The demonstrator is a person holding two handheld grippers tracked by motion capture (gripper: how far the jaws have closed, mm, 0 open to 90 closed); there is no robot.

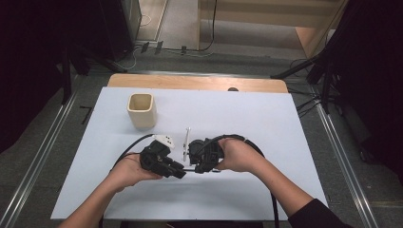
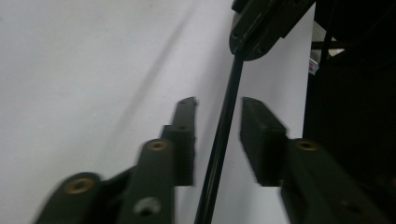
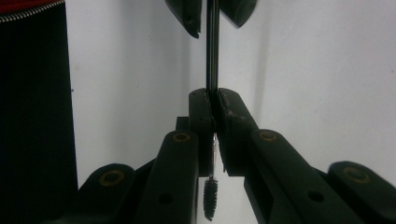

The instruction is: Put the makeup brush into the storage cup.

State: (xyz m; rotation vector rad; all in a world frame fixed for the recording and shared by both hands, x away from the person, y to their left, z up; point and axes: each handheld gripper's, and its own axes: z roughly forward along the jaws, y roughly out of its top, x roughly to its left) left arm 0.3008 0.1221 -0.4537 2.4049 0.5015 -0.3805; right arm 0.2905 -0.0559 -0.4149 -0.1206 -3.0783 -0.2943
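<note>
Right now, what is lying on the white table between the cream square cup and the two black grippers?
In the high view, a slim silvery utensil lies between the cream square cup and the right gripper; the left gripper sits beside it.

Table (image 1: 266, 118): smooth, matt white sheet, a bare wood strip along the far edge.
Cup (image 1: 142, 110): cream, matt, ceramic-looking, near the far left corner.
Brush (image 3: 211, 70): thin, glossy black rod; rough, dark bristle tip.
Right gripper (image 3: 215, 109): matt black plastic, brass-coloured pins.
Left gripper (image 2: 218, 116): same matt black finish.
</note>
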